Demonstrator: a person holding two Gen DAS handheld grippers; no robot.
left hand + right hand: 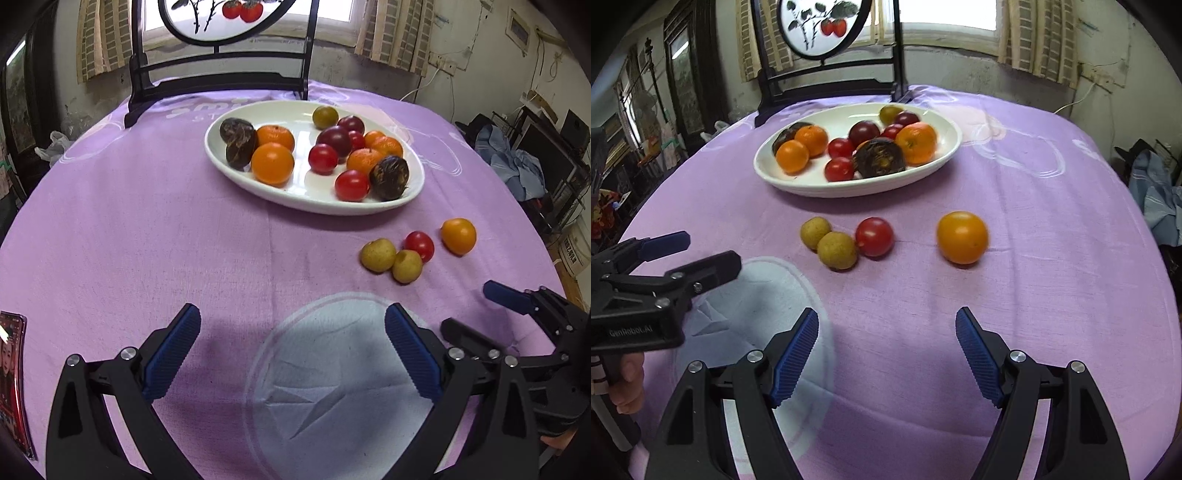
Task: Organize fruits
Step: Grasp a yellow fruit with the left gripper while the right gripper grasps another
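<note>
A white oval plate [236, 176] [768, 173] on the purple tablecloth holds several oranges, red tomatoes, dark plums and dark brown fruits. On the cloth in front of it lie two small yellow-green fruits [378, 254] [837, 250], a red tomato [419, 245] [874, 236] and an orange fruit [458, 236] [962, 237]. My left gripper [293, 332] [701, 251] is open and empty over a pale patch of the cloth. My right gripper [886, 332] [476, 314] is open and empty, a little short of the loose fruits.
A dark wooden stand [221, 74] [827, 74] with a round painted panel stands at the table's far edge behind the plate. A red-edged phone [13, 369] lies at the left edge. Cluttered furniture and clothes [517, 162] lie to the right of the table.
</note>
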